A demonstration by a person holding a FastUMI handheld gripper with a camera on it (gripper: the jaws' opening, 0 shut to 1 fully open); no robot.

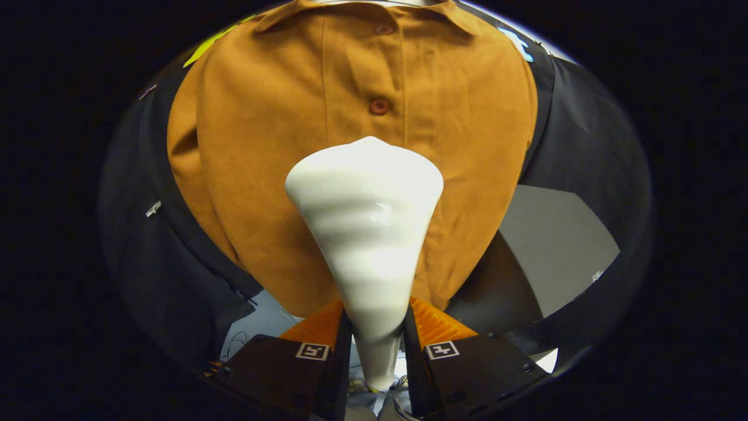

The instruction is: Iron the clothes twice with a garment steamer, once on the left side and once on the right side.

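A white garment steamer (368,234) widens from a narrow neck between my fingers to a broad head ahead of them. My gripper (377,327) is shut on its neck, with a finger pressing on each side. Beyond the head hangs a brown-orange collared shirt (274,152) with a buttoned placket (378,106) down its middle. The steamer's head lies over the shirt's lower middle, just under a button. Whether the head touches the cloth I cannot tell.
Black cloth walls (584,134) surround the hanging shirt on both sides. A grey panel (555,245) stands to the right behind the shirt's hem. Thin wires lie on the pale surface (263,327) under the shirt's hem, left of my fingers.
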